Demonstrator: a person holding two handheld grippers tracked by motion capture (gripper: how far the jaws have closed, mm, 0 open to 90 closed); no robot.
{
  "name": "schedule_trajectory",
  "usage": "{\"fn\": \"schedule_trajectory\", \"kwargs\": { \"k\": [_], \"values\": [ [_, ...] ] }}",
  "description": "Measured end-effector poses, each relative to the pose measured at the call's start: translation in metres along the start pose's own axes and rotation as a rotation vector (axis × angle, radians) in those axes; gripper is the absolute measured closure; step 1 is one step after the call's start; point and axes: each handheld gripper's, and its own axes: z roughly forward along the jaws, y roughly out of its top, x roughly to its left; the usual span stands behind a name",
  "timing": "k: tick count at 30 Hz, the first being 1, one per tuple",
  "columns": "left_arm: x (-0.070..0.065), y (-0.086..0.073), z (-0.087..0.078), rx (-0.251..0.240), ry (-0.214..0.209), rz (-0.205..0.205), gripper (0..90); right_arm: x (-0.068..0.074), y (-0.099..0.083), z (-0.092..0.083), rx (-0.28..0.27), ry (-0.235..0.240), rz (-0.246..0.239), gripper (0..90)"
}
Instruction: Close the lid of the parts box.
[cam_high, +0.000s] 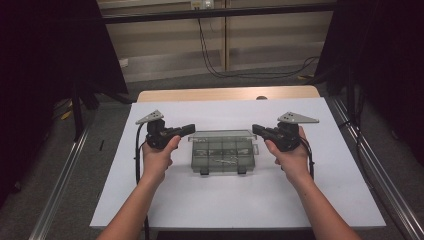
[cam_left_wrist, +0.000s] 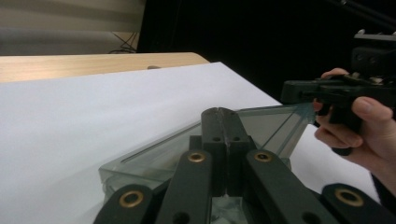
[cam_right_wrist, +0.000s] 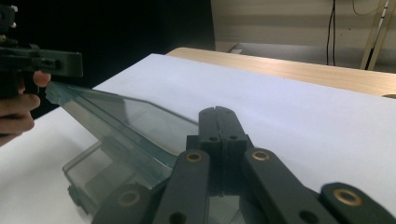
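2 tools, left tool (cam_high: 190, 128) & right tool (cam_high: 256, 129), both closed (holding nothing), 1 clear box (cam_high: 223, 159), lid (cam_high: 222, 135) raised

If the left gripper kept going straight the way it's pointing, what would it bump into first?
Probably the raised clear lid of the plastic box. The left gripper, jaws shut, points across at the lid's near corner and looks almost at it already. Beyond that is the right gripper. Depth is hard to judge.

One clear lidded box (cam_high: 223, 152), two tongs (cam_high: 191, 128) (cam_high: 254, 129), one white sheet (cam_high: 240, 200).
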Motion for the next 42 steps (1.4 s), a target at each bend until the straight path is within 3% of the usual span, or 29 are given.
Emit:
{"fn": "schedule_trajectory", "kwargs": {
  "k": [2, 11, 15, 22, 25, 28, 33, 39, 42],
  "values": [
    [-0.002, -0.004, -0.002, -0.001, 0.019, 0.004, 90.0, 0.002, -0.003, -0.002, -0.001, 0.004, 0.003, 90.0],
    [-0.016, -0.023, -0.009, 0.014, 0.025, 0.032, 90.0, 0.013, -0.019, -0.011, 0.008, 0.013, -0.014, 90.0],
    [-0.023, -0.031, -0.011, 0.024, 0.052, 0.067, 90.0, 0.018, -0.028, -0.015, 0.007, 0.004, -0.032, 90.0],
    [-0.03, -0.047, -0.012, 0.035, 0.08, 0.074, 90.0, 0.025, -0.041, -0.022, 0.013, 0.001, -0.047, 90.0],
    [-0.034, -0.053, -0.012, 0.049, 0.107, 0.1, 90.0, 0.027, -0.047, -0.024, 0.024, 0.0, -0.067, 90.0],
    [-0.035, -0.059, -0.011, 0.049, 0.113, 0.09, 90.0, 0.029, -0.052, -0.025, 0.026, -0.002, -0.072, 90.0],
    [-0.038, -0.067, -0.009, 0.074, 0.143, 0.111, 90.0, 0.032, -0.061, -0.023, 0.033, -0.016, -0.079, 90.0],
    [-0.035, -0.077, -0.007, 0.091, 0.179, 0.087, 90.0, 0.035, -0.071, -0.015, 0.059, -0.034, -0.102, 90.0],
    [-0.034, -0.081, -0.006, 0.095, 0.178, 0.078, 90.0, 0.035, -0.076, -0.013, 0.063, -0.056, -0.101, 90.0]
  ]
}}
